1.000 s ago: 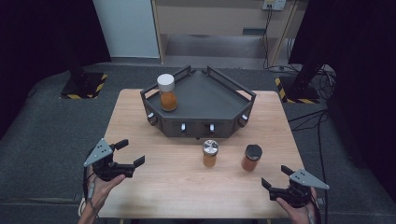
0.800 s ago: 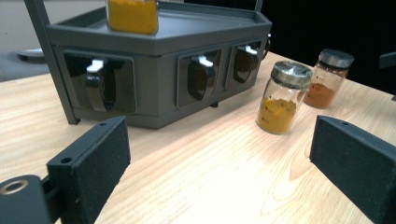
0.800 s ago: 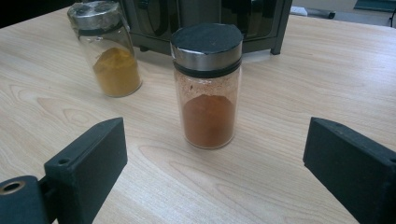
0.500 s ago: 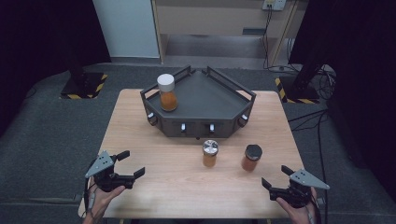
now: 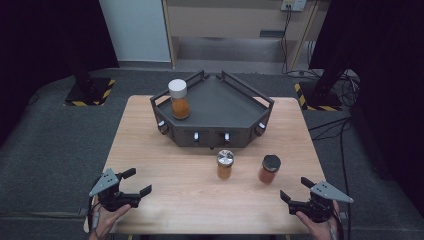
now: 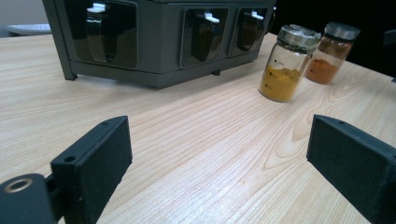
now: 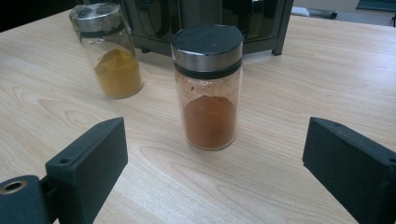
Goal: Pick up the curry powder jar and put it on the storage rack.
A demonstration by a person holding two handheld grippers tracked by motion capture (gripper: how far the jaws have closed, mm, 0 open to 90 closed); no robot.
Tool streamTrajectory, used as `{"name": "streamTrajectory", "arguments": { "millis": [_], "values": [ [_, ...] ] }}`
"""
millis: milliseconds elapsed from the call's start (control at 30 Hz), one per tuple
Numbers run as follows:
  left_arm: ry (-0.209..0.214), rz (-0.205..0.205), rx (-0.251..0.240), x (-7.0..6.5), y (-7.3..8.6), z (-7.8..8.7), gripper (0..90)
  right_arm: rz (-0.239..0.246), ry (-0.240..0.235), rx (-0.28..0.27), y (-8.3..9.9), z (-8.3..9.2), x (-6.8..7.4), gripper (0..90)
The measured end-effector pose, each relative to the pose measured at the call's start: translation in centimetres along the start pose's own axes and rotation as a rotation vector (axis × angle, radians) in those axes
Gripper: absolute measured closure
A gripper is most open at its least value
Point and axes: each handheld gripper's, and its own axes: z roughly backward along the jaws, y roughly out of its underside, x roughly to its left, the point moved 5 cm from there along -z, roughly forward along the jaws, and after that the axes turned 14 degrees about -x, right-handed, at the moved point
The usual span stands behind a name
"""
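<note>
Left gripper (image 5: 134, 183) low over the near left corner of the table (image 5: 165, 200), held in a hand (image 5: 107, 220), jaws wide apart though just closing a little, nothing between them. Ahead of it and off to its right, well apart: silver-lid jar (image 5: 225, 164) with yellow powder, upright on the wood; just beyond that, black-lid jar (image 5: 269, 169) with reddish powder, also upright. Seen along the left jaws, the silver-lid jar (image 6: 288, 63) up front and the black-lid jar (image 6: 332, 52) behind and beside it, the two near but not touching. Straight ahead of the left gripper, farther off, the dark rack (image 5: 215, 112) with its row of front slots.

Right gripper (image 5: 296, 190) low over the near right corner, jaws wide, empty. Black-lid jar (image 7: 208, 88) straight ahead, centred on the gap yet still in front of the tips, not between them. Silver-lid jar (image 7: 109, 51) farther on and to the left of that gripper's line, near the rack's foot (image 7: 205, 18).

White-lid jar (image 5: 179, 99) with orange contents upright on the rack's top, at its left corner, far from both grippers
</note>
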Motion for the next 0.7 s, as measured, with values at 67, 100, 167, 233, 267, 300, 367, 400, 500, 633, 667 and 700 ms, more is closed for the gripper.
{"name": "streamTrajectory", "arguments": {
  "millis": [67,100,167,233,267,300,367,400,500,633,667,700],
  "values": [
    [0.001,0.011,-0.004,0.17,0.13,0.05,5.7,-0.002,-0.002,-0.004,0.01,0.02,0.00,6.6],
    [0.002,0.010,-0.005,0.19,0.14,0.07,5.5,-0.002,-0.004,-0.004,0.01,0.01,-0.01,6.6],
    [0.004,0.005,-0.011,0.10,0.14,0.11,5.4,0.000,-0.006,-0.002,0.01,-0.03,0.00,6.6],
    [0.000,-0.003,-0.009,0.02,0.13,0.10,4.8,0.000,-0.005,-0.002,0.00,-0.03,0.02,6.6],
    [-0.003,-0.006,-0.008,-0.01,0.13,0.09,4.6,-0.001,-0.005,-0.003,0.00,-0.02,0.01,6.6],
    [-0.004,-0.007,-0.007,-0.02,0.13,0.09,4.3,-0.002,-0.004,-0.002,0.01,-0.03,0.00,6.6],
    [-0.008,-0.006,-0.010,-0.04,0.14,0.11,3.9,-0.003,-0.005,-0.001,0.01,-0.04,0.01,6.6],
    [-0.009,-0.006,-0.010,-0.04,0.14,0.12,3.7,-0.002,-0.005,-0.001,0.01,-0.04,0.02,6.6],
    [-0.012,-0.006,-0.008,-0.08,0.12,0.12,3.0,-0.002,-0.004,-0.001,0.00,-0.03,0.02,6.6],
    [-0.013,-0.011,-0.005,-0.12,0.10,0.08,2.8,-0.002,-0.004,-0.002,0.01,-0.01,0.01,6.6],
    [-0.012,-0.011,-0.005,-0.13,0.10,0.09,2.8,-0.002,-0.004,-0.002,0.00,-0.01,0.02,6.6],
    [-0.012,-0.013,-0.004,-0.13,0.09,0.09,2.8,-0.002,-0.004,-0.001,0.00,-0.02,0.02,6.6]
  ]
}}
